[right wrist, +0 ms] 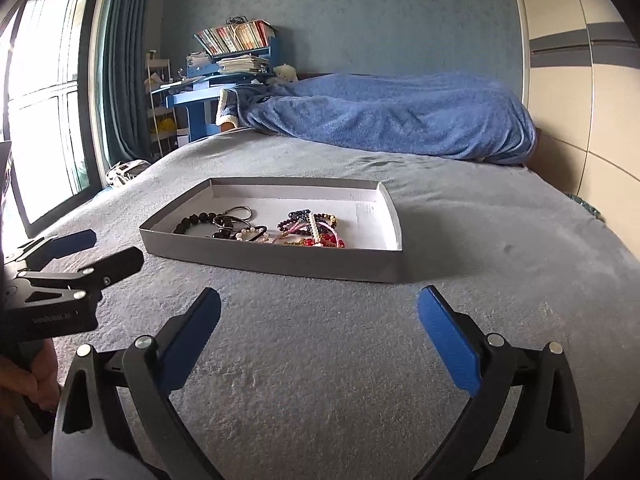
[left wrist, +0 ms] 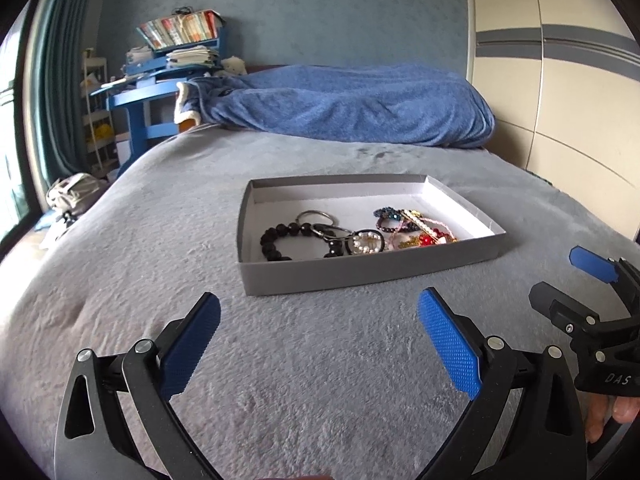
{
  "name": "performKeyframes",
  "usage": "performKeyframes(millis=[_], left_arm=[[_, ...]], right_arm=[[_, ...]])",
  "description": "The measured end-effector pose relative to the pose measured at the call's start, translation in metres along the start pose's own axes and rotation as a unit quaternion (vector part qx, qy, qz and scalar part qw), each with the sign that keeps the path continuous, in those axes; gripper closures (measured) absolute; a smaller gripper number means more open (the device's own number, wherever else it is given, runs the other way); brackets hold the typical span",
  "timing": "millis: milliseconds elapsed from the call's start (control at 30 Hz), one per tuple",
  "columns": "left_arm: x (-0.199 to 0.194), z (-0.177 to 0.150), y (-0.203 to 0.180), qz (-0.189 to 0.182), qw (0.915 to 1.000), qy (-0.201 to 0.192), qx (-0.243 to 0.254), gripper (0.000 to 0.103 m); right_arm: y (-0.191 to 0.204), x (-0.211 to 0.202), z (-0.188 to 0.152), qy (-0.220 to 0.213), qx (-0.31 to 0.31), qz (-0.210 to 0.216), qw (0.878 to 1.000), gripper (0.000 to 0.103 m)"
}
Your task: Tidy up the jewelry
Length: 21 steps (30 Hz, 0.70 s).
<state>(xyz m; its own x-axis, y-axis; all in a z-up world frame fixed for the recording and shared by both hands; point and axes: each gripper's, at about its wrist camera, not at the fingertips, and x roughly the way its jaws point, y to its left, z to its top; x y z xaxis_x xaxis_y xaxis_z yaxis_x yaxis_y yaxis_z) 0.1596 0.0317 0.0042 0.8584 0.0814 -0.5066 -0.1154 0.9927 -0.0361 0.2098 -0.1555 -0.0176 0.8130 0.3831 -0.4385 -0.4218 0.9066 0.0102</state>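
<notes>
A shallow grey cardboard tray (left wrist: 360, 268) lies on the grey bed cover; it also shows in the right wrist view (right wrist: 280, 262). Inside it lie a black bead bracelet (left wrist: 276, 240), a metal key ring with clip (left wrist: 320, 226), a pearl hair tie (left wrist: 366, 242) and a tangle of coloured bracelets (left wrist: 412, 228) (right wrist: 312, 230). My left gripper (left wrist: 320, 316) is open and empty, hovering short of the tray's near wall. My right gripper (right wrist: 320, 316) is open and empty, in front of the tray's right corner. Each gripper shows at the edge of the other's view.
The grey bed cover (left wrist: 300, 380) spreads around the tray. A blue blanket (left wrist: 360, 104) is heaped at the far end. A blue desk with books (left wrist: 168, 60) stands at the back left, a cream wardrobe (left wrist: 560, 100) on the right, a window (right wrist: 44, 92) on the left.
</notes>
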Motion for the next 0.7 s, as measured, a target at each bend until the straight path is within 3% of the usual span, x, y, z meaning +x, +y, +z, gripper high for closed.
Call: performKeyframes(millis=[700], left_arm=[[-0.006, -0.002, -0.003, 0.005, 0.9999, -0.009, 0.008, 0.005]], right_arm=[[0.001, -0.012, -0.002, -0.020, 0.001, -0.004, 1.000, 0.006]])
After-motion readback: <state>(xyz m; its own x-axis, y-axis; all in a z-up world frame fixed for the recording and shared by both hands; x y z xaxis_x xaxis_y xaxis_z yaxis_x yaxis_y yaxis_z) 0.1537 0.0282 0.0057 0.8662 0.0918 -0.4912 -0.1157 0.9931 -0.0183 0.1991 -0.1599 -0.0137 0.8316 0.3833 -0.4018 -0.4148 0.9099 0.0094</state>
